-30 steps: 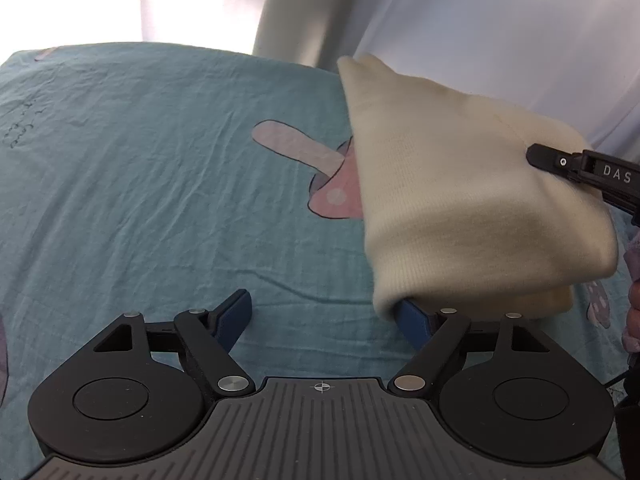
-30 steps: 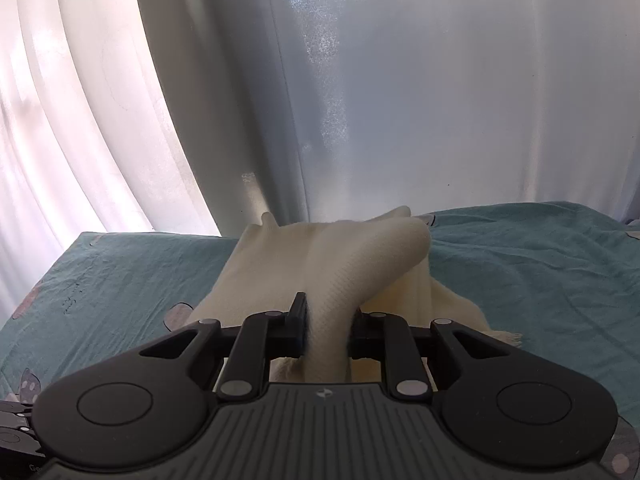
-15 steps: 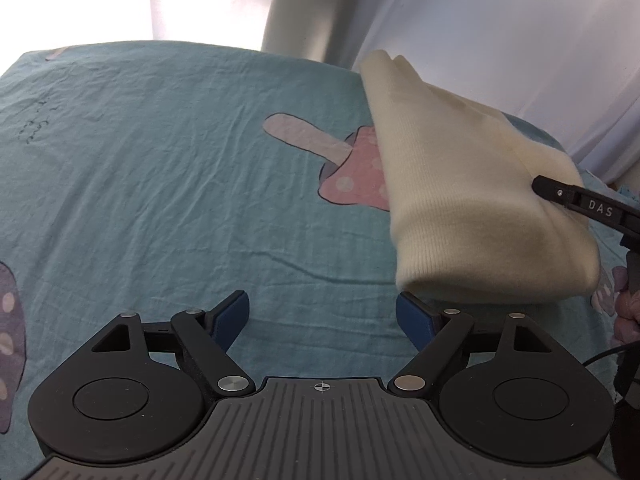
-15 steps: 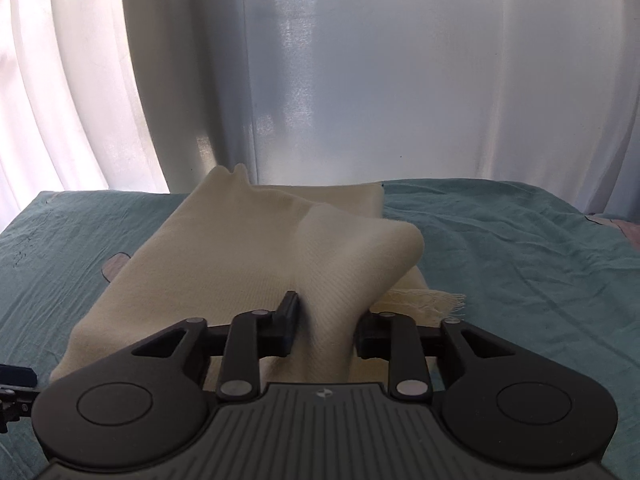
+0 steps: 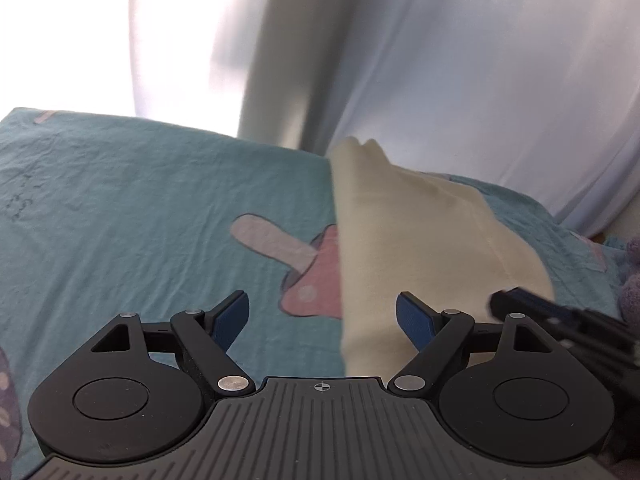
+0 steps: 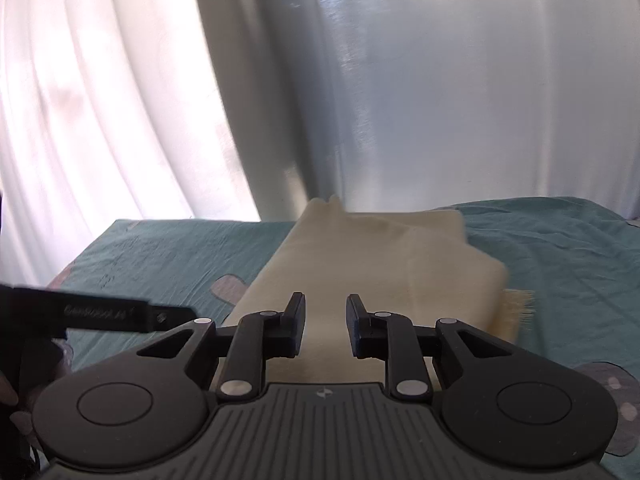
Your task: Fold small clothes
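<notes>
A cream knitted cloth (image 5: 400, 240) lies folded on the teal bedsheet (image 5: 120, 220), with a fringed edge (image 6: 518, 304) sticking out at its right side. My left gripper (image 5: 320, 316) hangs open above the sheet at the cloth's left edge, its blue pads wide apart and holding nothing. My right gripper (image 6: 326, 324) hovers over the near part of the cloth (image 6: 380, 264). Its jaws are closing with a narrow gap and no fabric pinched between them. Each gripper shows in the other's view: the right one (image 5: 560, 320) blurred at the right, the left one (image 6: 120, 312) at the left.
A pink mushroom print (image 5: 304, 280) lies on the sheet beside the cloth. White curtains (image 6: 100, 100) hang close behind the bed's far edge. A purple fuzzy thing (image 5: 632, 280) sits at the right border. Open sheet stretches to the left.
The right gripper let go of the raised fold, and the cloth now lies flat. The left gripper has lifted and drawn back, showing more curtain. The right gripper shifted sideways.
</notes>
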`<state>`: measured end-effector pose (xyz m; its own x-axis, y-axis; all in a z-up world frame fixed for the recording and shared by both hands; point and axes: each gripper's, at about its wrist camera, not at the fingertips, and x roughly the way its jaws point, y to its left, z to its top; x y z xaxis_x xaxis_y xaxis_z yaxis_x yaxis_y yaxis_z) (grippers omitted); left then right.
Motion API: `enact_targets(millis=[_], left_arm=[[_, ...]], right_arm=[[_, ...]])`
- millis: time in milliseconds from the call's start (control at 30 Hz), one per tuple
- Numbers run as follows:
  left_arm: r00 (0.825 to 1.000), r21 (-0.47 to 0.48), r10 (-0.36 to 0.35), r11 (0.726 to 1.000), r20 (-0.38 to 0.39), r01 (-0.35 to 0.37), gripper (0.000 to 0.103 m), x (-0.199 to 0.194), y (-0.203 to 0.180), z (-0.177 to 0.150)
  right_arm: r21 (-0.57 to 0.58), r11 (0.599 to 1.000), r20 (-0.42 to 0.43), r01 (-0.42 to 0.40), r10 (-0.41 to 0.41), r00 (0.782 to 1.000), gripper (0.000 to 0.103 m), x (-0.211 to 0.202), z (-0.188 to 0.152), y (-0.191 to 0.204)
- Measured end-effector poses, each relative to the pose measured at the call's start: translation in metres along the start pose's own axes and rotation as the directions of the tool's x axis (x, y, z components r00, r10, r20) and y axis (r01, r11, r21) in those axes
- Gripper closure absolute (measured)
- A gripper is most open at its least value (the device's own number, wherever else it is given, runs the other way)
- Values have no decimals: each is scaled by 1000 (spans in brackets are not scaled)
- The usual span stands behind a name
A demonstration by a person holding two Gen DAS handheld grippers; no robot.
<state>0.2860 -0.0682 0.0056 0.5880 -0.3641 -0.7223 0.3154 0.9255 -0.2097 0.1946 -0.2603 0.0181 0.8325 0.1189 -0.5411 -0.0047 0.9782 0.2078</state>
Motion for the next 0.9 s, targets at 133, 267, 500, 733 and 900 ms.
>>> enact_targets(millis=[133, 267, 500, 733, 900], left_arm=[[999, 86, -8, 996, -45, 12, 18, 22, -18, -12], [996, 65, -58, 996, -66, 63, 15, 32, -13, -17], [993, 24, -99, 995, -65, 101, 12, 33, -8, -24], [995, 32, -79, 996, -65, 81, 14, 17, 5, -24], [992, 7, -86, 996, -92, 87, 14, 18, 5, -30]], right_arm=[[-85, 994, -87, 62, -69, 994, 90, 24, -18, 7], [-150, 982, -88, 116, -130, 988, 94, 17, -26, -6], [-120, 983, -67, 137, -145, 987, 103, 14, -25, -29], [107, 989, -79, 100, -92, 993, 99, -33, -26, -43], [178, 981, -134, 83, -59, 989, 77, -44, -40, -42]])
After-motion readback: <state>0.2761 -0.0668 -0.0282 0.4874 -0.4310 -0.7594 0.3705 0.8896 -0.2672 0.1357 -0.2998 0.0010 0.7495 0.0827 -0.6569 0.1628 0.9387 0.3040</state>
